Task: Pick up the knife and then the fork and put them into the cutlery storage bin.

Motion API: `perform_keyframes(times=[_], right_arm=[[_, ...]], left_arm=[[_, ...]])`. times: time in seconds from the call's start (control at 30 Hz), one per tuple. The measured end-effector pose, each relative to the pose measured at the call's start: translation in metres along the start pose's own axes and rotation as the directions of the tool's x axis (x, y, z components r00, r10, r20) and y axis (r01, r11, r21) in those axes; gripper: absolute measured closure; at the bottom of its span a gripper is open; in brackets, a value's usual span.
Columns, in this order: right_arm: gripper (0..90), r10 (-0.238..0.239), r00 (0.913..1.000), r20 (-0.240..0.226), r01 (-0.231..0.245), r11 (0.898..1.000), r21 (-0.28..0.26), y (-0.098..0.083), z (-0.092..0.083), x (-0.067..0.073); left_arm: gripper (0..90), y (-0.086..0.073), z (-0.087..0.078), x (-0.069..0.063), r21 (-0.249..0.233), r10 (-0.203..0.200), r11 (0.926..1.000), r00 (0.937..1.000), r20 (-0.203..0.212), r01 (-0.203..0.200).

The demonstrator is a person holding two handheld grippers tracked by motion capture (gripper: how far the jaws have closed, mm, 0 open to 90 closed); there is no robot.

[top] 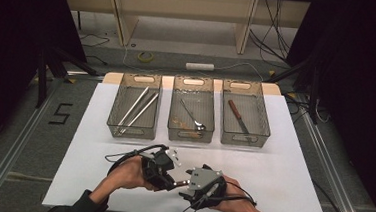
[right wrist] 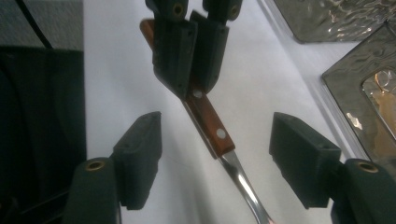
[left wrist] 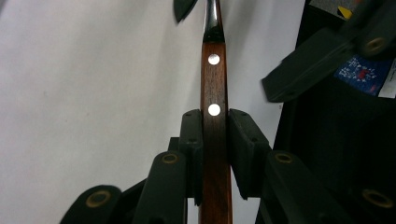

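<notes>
1. Left claw (left wrist: pixel 215 140): jaws drawn in tight, pads pressing both flanks of a wooden-handled utensil with two bright rivets and a shiny metal shank (left wrist: pixel 214 84). The handle runs straight out between the pads, away from the hand.
2. Right claw (right wrist: pixel 215 158): jaws spread wide, one pad on either side of the same utensil (right wrist: pixel 210 123), neither touching it. No grip on this side.
3. In the right gripper view the left claw (right wrist: pixel 192 56) comes in from above, clamped over the upper part of the handle; the metal shank extends down between the right claw's open pads.
4. In the high view the left claw (top: pixel 171 177) and right claw (top: pixel 190 182) face each other tip to tip, just above the near part of the white surface (top: pixel 281 182).
5. Beyond both claws, at the far edge of the surface, stand three clear plastic bins in a row: left bin (top: pixel 133 127) with long metal rods, middle bin (top: pixel 190 133) with a metal spoon, right bin (top: pixel 259 131) with a brown-handled knife.
</notes>
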State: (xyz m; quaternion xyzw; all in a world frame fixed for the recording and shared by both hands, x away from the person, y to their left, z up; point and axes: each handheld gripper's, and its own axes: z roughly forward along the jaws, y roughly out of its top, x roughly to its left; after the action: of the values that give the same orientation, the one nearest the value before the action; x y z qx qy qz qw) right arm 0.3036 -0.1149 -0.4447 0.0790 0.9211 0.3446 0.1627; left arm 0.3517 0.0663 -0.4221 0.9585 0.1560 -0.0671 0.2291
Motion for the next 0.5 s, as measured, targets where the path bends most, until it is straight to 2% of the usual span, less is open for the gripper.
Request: perform_keyframes(times=[0.07, 0.33, 0.5], right_arm=[[40.4, -0.018, 0.9998, -0.001, 0.018, 1.000, 0.005, -0.0007, 0.0026, 0.0005], [49.3, -0.083, 0.9963, 0.021, 0.083, 0.996, 0.037, -0.0013, 0.0064, 0.0044], [59.8, -0.126, 0.9917, 0.023, 0.125, 0.990, 0.060, -0.0028, 0.0089, 0.0071]], left_arm=[[75.5, 0.0017, -0.0007, -0.0009, -0.011, 0.002, 0.9999, 1.0000, -0.005, -0.002], [75.5, 0.0064, 0.0015, -0.0035, 0.003, 0.007, 1.0000, 0.9997, 0.025, -0.008], [75.5, 0.0076, 0.0012, -0.0038, -0.004, 0.006, 1.0000, 0.9993, 0.036, -0.005]])
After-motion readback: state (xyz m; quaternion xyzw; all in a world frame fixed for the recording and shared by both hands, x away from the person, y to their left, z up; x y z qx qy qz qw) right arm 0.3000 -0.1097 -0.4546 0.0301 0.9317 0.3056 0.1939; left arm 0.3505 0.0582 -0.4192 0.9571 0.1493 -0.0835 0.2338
